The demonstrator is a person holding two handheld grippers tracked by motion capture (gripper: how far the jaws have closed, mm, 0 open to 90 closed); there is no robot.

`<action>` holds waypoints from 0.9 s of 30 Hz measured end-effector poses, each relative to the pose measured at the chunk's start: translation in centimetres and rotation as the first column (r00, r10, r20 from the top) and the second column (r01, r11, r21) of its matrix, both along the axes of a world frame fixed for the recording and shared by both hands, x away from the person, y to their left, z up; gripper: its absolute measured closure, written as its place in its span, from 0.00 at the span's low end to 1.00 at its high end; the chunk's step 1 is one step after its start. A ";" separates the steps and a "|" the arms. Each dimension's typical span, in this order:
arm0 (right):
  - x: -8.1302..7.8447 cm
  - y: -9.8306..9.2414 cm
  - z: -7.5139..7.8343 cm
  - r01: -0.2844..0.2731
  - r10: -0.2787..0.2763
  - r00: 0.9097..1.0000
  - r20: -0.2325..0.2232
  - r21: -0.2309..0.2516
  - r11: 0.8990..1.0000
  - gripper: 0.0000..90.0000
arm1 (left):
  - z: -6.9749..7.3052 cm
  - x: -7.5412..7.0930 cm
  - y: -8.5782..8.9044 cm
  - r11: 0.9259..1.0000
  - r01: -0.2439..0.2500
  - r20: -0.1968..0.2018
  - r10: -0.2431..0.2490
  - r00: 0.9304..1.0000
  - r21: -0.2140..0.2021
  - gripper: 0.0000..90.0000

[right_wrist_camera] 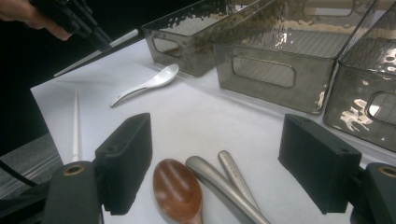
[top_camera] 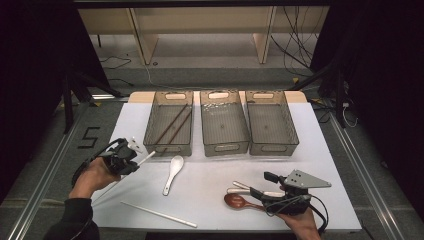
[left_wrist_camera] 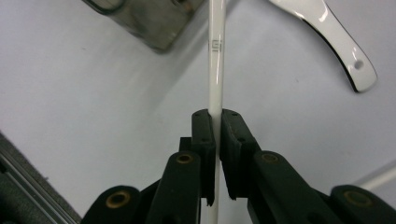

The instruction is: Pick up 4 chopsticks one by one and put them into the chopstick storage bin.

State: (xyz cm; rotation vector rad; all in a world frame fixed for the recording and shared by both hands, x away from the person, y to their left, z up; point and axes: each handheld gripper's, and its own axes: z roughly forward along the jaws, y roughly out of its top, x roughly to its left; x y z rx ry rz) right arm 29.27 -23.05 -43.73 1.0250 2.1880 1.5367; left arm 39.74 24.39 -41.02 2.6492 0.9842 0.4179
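My left gripper [top_camera: 131, 163] [left_wrist_camera: 217, 126] is shut on a white chopstick [top_camera: 146, 158] [left_wrist_camera: 215, 65], held slanting just above the white table near the left bin's front corner. A second white chopstick [top_camera: 159, 214] [right_wrist_camera: 75, 126] lies flat near the table's front edge. A white ceramic spoon [top_camera: 173, 172] [left_wrist_camera: 336, 37] [right_wrist_camera: 149, 84] rests in front of the left bin. My right gripper [top_camera: 261, 185] [right_wrist_camera: 217, 154] stands open over a brown wooden spoon [top_camera: 236, 201] [right_wrist_camera: 177, 191] and two metal utensil handles [top_camera: 242, 187] [right_wrist_camera: 219, 182], with nothing pinched.
Three clear grey bins stand in a row at the table's back: the left bin [top_camera: 150, 127] holds dark chopsticks [top_camera: 172, 125], while the middle bin [top_camera: 225, 146] and right bin [top_camera: 272, 147] look bare inside. Dark floor and metal rails flank the white table [top_camera: 210, 175].
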 end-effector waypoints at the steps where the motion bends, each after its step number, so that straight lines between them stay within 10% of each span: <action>1: 0.0 0.0 0.0 0.000 0.000 1.000 0.000 0.000 1.000 0.29 | 0.2 0.1 0.0 1.000 -0.017 0.017 0.017 1.000 -0.006 0.94; 7: 0.0 0.0 0.0 0.003 -0.003 1.000 -0.002 0.002 1.000 0.29 | 1.6 1.0 -0.1 0.995 -0.075 0.065 0.080 0.995 -0.071 0.94; 15: 0.0 0.0 0.0 0.002 -0.002 1.000 -0.002 0.002 1.000 0.29 | 3.9 2.8 0.1 0.969 -0.088 0.075 0.108 0.991 -0.231 0.94; 27: 0.0 -0.1 0.0 0.000 0.000 1.000 -0.002 0.005 1.000 0.29 | 7.2 5.8 -0.6 0.899 -0.094 0.083 0.142 0.986 -0.428 0.94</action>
